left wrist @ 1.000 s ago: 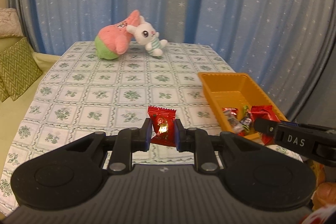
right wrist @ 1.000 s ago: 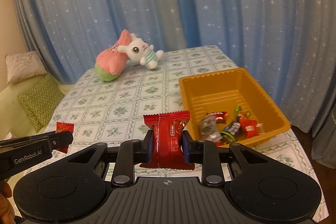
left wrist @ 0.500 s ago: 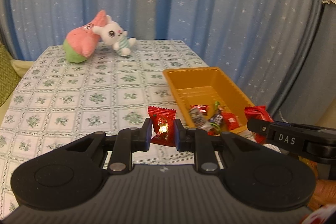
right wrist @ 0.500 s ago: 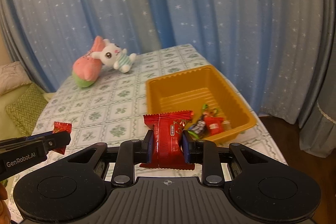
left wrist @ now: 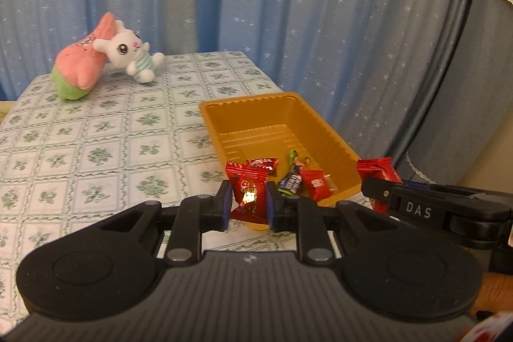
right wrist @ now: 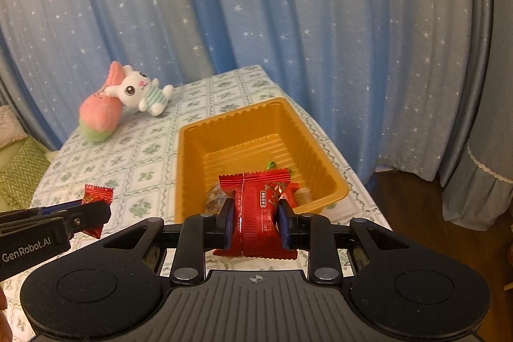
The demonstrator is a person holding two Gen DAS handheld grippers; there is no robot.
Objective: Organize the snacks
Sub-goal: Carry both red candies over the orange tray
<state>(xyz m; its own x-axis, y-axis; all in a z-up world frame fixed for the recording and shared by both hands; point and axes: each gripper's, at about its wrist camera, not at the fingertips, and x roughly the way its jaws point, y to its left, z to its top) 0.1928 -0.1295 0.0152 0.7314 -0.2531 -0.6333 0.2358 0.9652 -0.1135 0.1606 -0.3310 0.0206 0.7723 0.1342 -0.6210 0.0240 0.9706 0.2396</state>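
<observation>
My left gripper (left wrist: 247, 203) is shut on a small red snack packet (left wrist: 247, 188) and holds it at the near left corner of the orange tray (left wrist: 256, 114). My right gripper (right wrist: 256, 223) is shut on a larger red snack packet (right wrist: 256, 207) just before the tray's (right wrist: 224, 130) near rim. Several wrapped snacks (left wrist: 301, 178) lie in the tray's near end. The right gripper also shows in the left wrist view (left wrist: 378, 188), and the left gripper in the right wrist view (right wrist: 93, 213), each with its packet.
A pink plush (left wrist: 81, 69) and a white bunny plush (left wrist: 131, 53) lie at the table's far end. The tablecloth (left wrist: 96, 149) is checked green and white. Blue starry curtains hang behind. A green cushion (right wrist: 16, 172) is at the left.
Both grippers have moved right and toward the tray with their packets held. The tray now sits straight ahead in both views.
</observation>
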